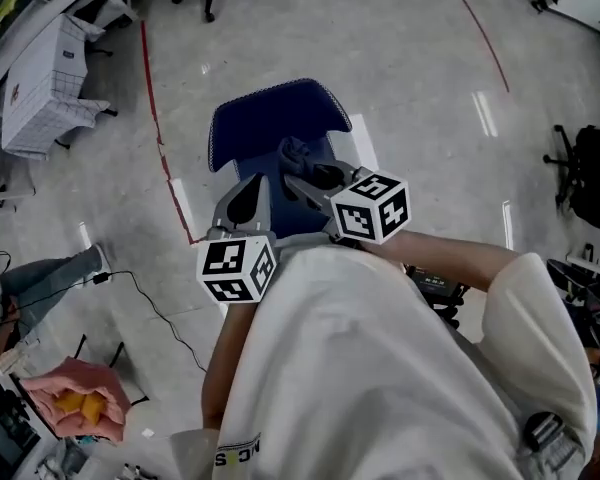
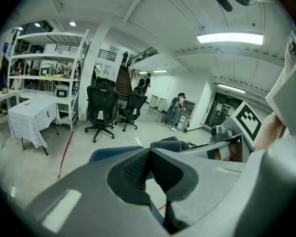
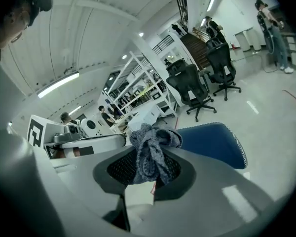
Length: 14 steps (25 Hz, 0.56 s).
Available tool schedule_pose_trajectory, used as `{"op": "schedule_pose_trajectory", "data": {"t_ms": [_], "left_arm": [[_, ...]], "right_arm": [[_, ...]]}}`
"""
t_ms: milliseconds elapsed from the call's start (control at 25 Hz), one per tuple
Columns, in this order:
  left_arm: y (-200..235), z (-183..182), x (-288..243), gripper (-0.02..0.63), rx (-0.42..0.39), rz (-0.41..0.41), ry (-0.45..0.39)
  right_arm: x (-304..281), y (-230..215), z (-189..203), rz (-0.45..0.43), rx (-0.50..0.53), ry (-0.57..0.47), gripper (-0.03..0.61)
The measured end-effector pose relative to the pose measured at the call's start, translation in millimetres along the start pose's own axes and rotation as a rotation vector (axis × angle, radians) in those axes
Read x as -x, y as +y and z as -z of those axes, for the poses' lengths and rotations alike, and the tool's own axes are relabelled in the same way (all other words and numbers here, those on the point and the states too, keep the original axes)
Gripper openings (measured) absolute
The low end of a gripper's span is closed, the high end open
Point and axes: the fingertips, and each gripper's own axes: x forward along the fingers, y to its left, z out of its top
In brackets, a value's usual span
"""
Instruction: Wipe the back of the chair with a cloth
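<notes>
Cloth (image 3: 153, 154): grey, bunched, pinched betw. pads of right gripper (image 3: 148, 174). Pokes up past jaw tips, w/ a fold hanging down betw. them. Seen from head view, cloth (image 1: 298, 155) sits over near edge of blue chair (image 1: 270, 118); can't tell if touching the fabric. Right gripper (image 1: 302, 173) comes in from the right, marker cube behind it.

Left gripper (image 2: 149, 169): jaws pressed together, nothing betw. them. In head view, left gripper (image 1: 246, 200) just beside the right one, on its left, tips toward chair's near edge, apart from cloth.

Chair in right gripper view (image 3: 212, 142): blue panel w/ pale stitched rim, just beyond jaws. Same blue edge low in left gripper view (image 2: 108, 154), behind the closed jaws.

Red tape line (image 1: 155, 118) on grey floor, left of chair. White-draped table (image 1: 45, 83) at upper left. Black office chairs (image 2: 102, 107) in bkgd. Pink bundle (image 1: 75, 393) at lower left. Person's white top (image 1: 380, 368) fills lower frame.
</notes>
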Motion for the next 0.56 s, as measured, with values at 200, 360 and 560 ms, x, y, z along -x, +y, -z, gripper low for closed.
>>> {"op": "schedule_pose_trajectory", "data": {"t_ms": [200, 360, 560], "left_arm": [[5.0, 2.7, -3.3, 0.002, 0.012, 0.002, 0.017], [3.1, 5.9, -7.4, 0.002, 0.013, 0.013, 0.030], [-4.0, 5.9, -10.9, 0.002, -0.004, 0.027, 0.031]], "right_arm": [[-1.5, 2.7, -5.9, -0.008, 0.013, -0.016, 0.106], [-2.8, 4.9, -4.3, -0.023, 0.021, -0.010, 0.106], [3.0, 1.1, -4.4, -0.017, 0.022, -0.026, 0.106]]}}
